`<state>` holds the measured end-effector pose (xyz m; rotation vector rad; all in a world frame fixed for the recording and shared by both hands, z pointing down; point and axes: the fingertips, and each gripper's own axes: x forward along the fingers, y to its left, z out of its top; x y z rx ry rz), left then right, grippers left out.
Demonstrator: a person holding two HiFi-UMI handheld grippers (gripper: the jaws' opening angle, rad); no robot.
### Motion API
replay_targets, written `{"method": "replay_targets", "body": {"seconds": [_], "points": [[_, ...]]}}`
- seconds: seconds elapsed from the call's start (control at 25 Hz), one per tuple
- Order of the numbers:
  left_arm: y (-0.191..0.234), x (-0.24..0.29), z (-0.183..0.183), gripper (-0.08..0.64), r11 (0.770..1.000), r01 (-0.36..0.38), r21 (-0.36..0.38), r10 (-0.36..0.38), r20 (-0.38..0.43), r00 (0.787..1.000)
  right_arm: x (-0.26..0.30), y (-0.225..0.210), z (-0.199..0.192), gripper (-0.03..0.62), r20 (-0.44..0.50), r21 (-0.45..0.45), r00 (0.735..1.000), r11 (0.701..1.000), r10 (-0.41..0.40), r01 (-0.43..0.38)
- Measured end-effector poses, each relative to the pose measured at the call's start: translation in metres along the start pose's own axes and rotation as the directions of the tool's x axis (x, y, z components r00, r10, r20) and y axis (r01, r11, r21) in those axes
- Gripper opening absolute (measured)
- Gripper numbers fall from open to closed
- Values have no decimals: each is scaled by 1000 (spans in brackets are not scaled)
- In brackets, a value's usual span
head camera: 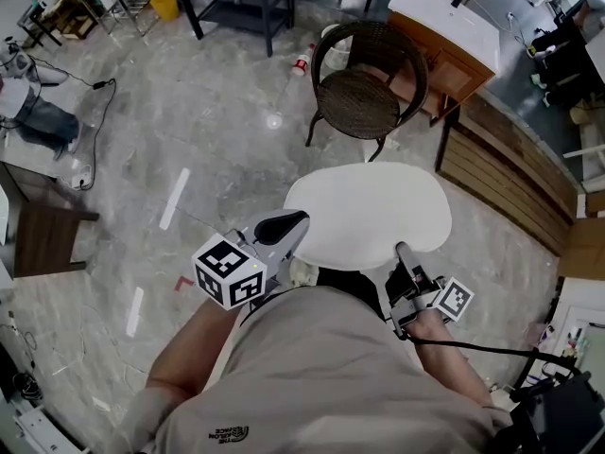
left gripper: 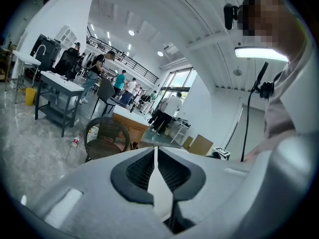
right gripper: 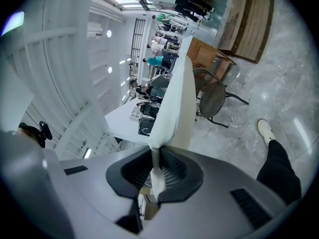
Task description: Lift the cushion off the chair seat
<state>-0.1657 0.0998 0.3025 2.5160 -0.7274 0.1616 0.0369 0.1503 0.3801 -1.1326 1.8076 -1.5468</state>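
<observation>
Cushion [head camera: 369, 214] is up off the chair [head camera: 364, 97], roughly flat in the air near the person, w/ left claw [head camera: 291, 223] & right claw [head camera: 402, 250] each pinching its near edge, so grip firm, hands level, no sag or slip.

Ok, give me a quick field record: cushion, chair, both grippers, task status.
cushion: white, held in the air between the two grippers, clear of the chair
chair: dark wicker, standing on the floor beyond the cushion, seat bare
left gripper: jaws closed on the cushion's edge
right gripper: jaws closed on the cushion's opposite edge
task status: cushion is off the seat
</observation>
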Motion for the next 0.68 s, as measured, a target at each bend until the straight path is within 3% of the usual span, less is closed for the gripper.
{"method": "replay_targets", "body": {"seconds": [0.68], "points": [[-2, 22, 6, 12, 999, 42, 13, -42, -16, 999, 4, 1, 15, 48, 41, 17, 999, 999, 30, -31]]}}
